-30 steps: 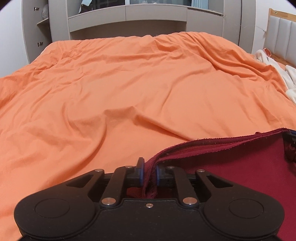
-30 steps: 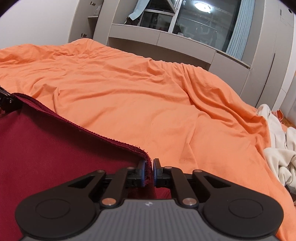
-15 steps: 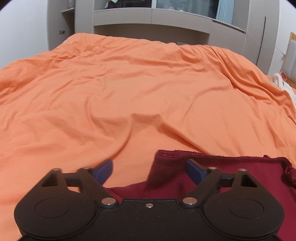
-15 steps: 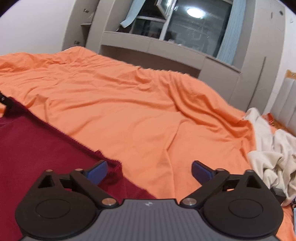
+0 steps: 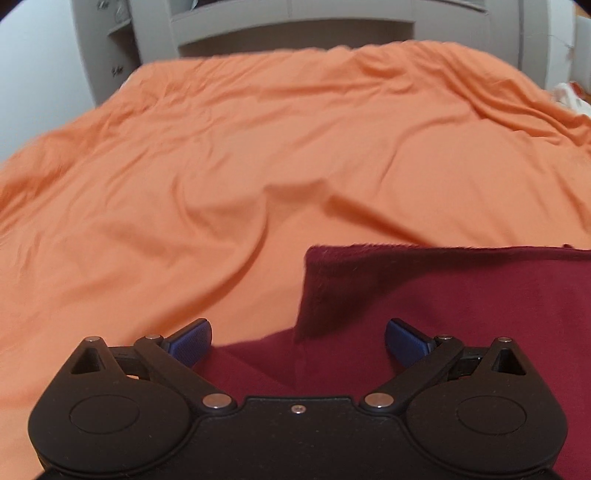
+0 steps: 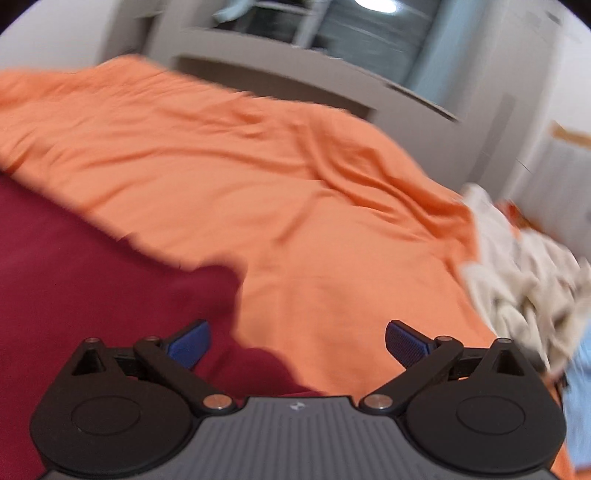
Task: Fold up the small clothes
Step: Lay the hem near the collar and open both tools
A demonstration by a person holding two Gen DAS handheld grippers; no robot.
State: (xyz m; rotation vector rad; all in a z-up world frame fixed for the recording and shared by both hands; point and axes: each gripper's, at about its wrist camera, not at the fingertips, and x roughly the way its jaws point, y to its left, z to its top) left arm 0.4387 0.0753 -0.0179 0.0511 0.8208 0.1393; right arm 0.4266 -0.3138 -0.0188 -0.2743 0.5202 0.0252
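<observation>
A dark red garment [image 5: 461, 295] lies on the orange bed cover [image 5: 258, 166], with a folded upper layer whose corner sits just ahead of my left gripper [image 5: 298, 332]. The left jaws are opening and stand wide; the cloth lies below them and the blue pads [image 5: 192, 338] do not press on it. In the right wrist view the same red garment [image 6: 92, 280] fills the lower left. My right gripper [image 6: 297, 332] is open over its right edge, with its left pad above the cloth and its right pad above the orange cover [image 6: 295, 184].
A heap of cream clothes [image 6: 524, 273] lies on the bed at the right, with something light blue [image 6: 580, 387] beside it. Grey cabinets [image 5: 295, 26] stand beyond the far end of the bed. The right wrist view is blurred.
Both grippers were shut on the red garment's edge, then opened and let it drop flat onto the bed. The right gripper has swung to the right, toward the cream heap.
</observation>
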